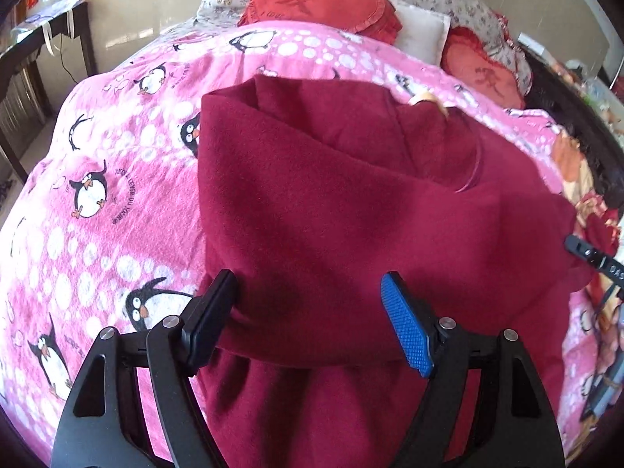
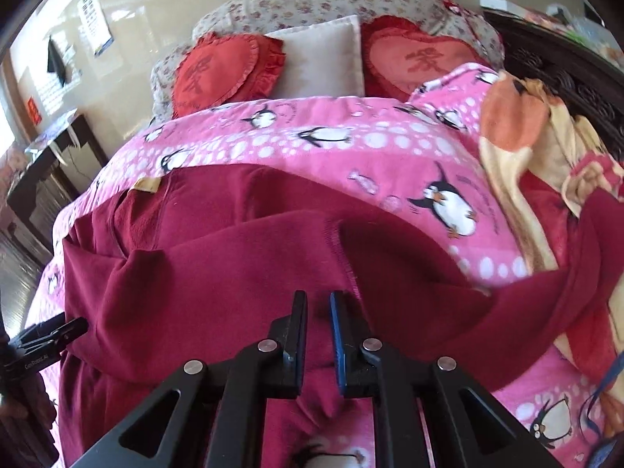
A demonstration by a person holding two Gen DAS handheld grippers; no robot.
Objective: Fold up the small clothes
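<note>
A dark red fleece garment [image 1: 351,202] lies partly folded on a pink penguin blanket [image 1: 97,163]. My left gripper [image 1: 308,304] is open, its jaws wide apart over the garment's near fold, with the black finger at the garment's left edge. In the right wrist view the garment [image 2: 234,265] fills the middle, a sleeve running off to the right. My right gripper [image 2: 318,312] has its jaws nearly together just above the cloth; I cannot tell whether cloth is pinched between them. The left gripper's tip [image 2: 58,331] shows at the left edge there.
Two red heart cushions [image 2: 218,70] and a white pillow [image 2: 323,58] lie at the bed's head. An orange and cream blanket [image 2: 526,136] is bunched on the right by a dark carved headboard [image 2: 565,78]. A dark table [image 1: 43,39] stands left of the bed.
</note>
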